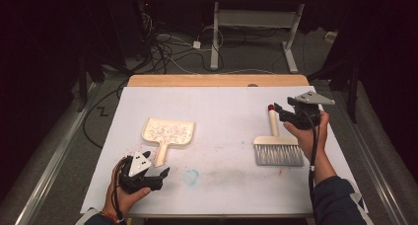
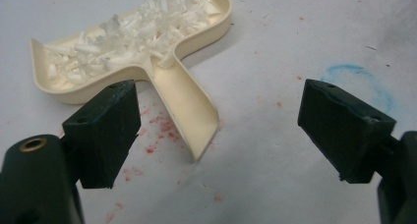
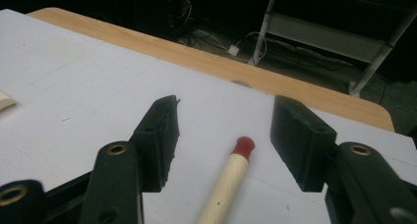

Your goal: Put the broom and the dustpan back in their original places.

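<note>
A cream dustpan (image 1: 167, 132) lies left of centre on the white sheet, its tray full of white shreds (image 2: 133, 27) and its handle (image 2: 189, 111) pointing toward the person. My left gripper (image 1: 154, 174) is open just short of that handle's end, nothing between its jaws. A hand brush (image 1: 277, 148) with grey bristles lies at the right, its cream handle (image 3: 223, 187) ending in a red tip (image 3: 243, 146). My right gripper (image 1: 282, 111) hangs open over that handle, one jaw on each side, apart from it.
The white sheet (image 1: 222, 106) covers a wooden table whose far edge (image 1: 217, 80) shows bare. Red specks (image 2: 160, 128) lie by the dustpan handle, and a faint blue ring (image 1: 191, 176) marks the sheet near the front. Cables and a desk frame (image 1: 256, 32) stand on the floor beyond.
</note>
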{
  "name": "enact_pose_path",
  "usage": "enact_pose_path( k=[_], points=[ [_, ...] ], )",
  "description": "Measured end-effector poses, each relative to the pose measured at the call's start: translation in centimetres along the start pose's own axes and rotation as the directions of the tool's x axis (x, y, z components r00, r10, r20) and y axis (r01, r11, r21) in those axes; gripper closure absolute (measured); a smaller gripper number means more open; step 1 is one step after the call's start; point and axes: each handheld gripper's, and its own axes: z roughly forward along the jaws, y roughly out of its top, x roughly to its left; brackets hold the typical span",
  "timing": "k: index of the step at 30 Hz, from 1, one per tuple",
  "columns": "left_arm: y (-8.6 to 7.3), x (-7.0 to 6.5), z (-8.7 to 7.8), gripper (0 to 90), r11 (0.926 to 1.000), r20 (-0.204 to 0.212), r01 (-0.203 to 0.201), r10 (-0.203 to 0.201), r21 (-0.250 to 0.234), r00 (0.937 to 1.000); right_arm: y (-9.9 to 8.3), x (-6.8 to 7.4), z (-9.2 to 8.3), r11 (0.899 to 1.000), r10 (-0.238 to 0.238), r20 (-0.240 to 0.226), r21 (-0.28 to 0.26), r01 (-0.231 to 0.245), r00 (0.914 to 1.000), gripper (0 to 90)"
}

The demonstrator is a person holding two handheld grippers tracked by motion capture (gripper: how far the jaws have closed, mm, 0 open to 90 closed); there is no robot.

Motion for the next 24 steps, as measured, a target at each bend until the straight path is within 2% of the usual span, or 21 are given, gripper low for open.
enact_pose_path(
  k=[2, 4, 7, 14, 20, 22, 24],
  points=[
    [0.0, -0.2, -0.1, 16.1, 0.9997, -0.012, -0.023, 0.023, -0.002, 0.9997, -0.1, 0.1, -0.1, 1.0, -0.006, 0.004, 0.004, 0.006, 1.0, 40.4],
    [-0.2, -0.5, -0.1, 16.1, 0.9991, -0.009, -0.043, 0.043, -0.001, 0.999, -0.2, 0.2, -0.5, 0.999, -0.015, 0.005, -0.035, 0.015, 0.9999, 39.0],
    [-0.4, -0.7, 0.0, 16.1, 0.999, -0.012, -0.044, 0.044, 0.008, 0.999, -0.3, 0.5, -1.2, 0.994, -0.046, -0.008, -0.099, 0.045, 0.9989, 36.7],
    [-0.3, -1.0, 0.0, 16.2, 0.9984, -0.031, -0.056, 0.056, 0.003, 0.998, -0.8, 0.9, -1.7, 0.992, -0.04, -0.016, -0.12, 0.038, 0.9991, 32.5],
    [-0.3, -1.1, 0.1, 16.2, 0.9976, -0.022, -0.068, 0.068, 0.014, 0.9975, -0.9, 1.3, -2.4, 0.991, -0.021, -0.04, -0.136, 0.016, 0.999, 28.9],
    [-0.3, -1.2, 0.2, 16.2, 0.997, -0.026, -0.075, 0.076, 0.018, 0.9968, -1.0, 1.6, -2.7, 0.99, -0.026, -0.021, -0.137, 0.022, 0.9995, 24.1],
    [-0.3, -1.2, 0.2, 16.2, 0.997, -0.018, -0.075, 0.075, 0.018, 0.997, -1.0, 1.8, -3.0, 0.989, -0.035, -0.022, -0.142, 0.031, 0.9992, 23.2]
  ],
)
